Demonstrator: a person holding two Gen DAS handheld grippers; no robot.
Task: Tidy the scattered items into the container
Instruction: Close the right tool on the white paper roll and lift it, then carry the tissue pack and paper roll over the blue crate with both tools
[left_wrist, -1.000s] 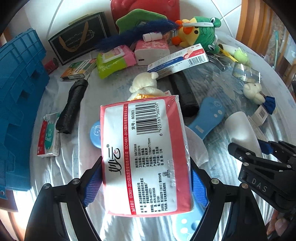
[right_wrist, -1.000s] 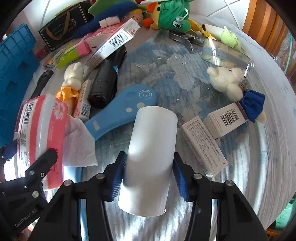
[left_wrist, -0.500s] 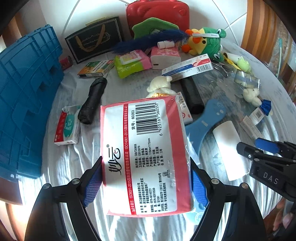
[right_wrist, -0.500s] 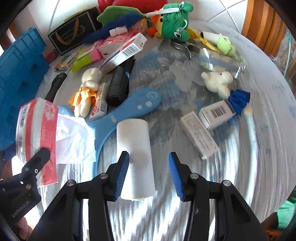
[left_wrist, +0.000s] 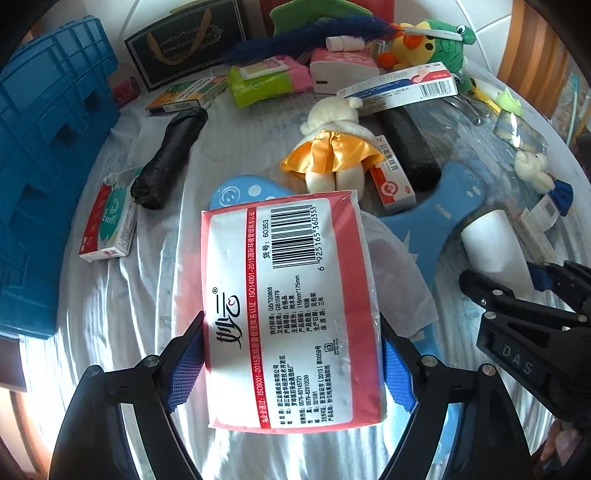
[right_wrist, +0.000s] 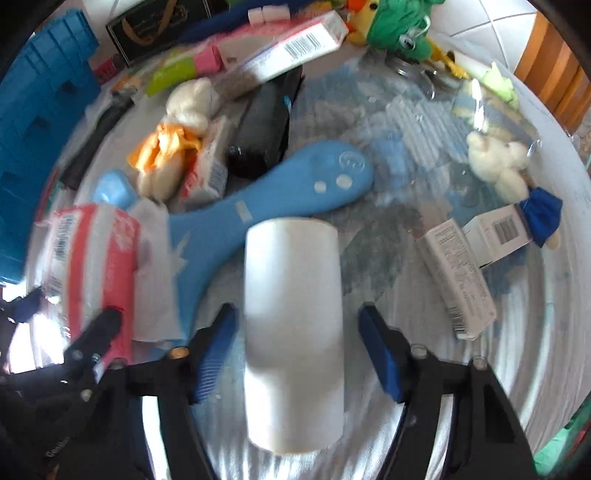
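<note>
My left gripper (left_wrist: 291, 362) is shut on a pink and white tissue pack (left_wrist: 288, 306) and holds it above the table. The pack also shows in the right wrist view (right_wrist: 92, 266). My right gripper (right_wrist: 295, 358) is open, its blue pads either side of a white roll (right_wrist: 295, 332) that lies on the table, with a gap on each side. The roll also shows in the left wrist view (left_wrist: 491, 240), with the right gripper (left_wrist: 524, 291) beside it. The blue crate (left_wrist: 40, 155) stands at the left.
Scattered on the round table: a blue paddle (right_wrist: 280, 199), a doll in an orange dress (left_wrist: 332, 155), a black umbrella (left_wrist: 170, 155), medicine boxes (right_wrist: 458, 280), a small white bear (right_wrist: 498, 162), a green frog toy (left_wrist: 436, 40), a black gift bag (left_wrist: 184, 40).
My right gripper let go of the white roll, drew back, then came in around it again, jaws open. My left gripper rose, then came lower and forward with the tissue pack.
</note>
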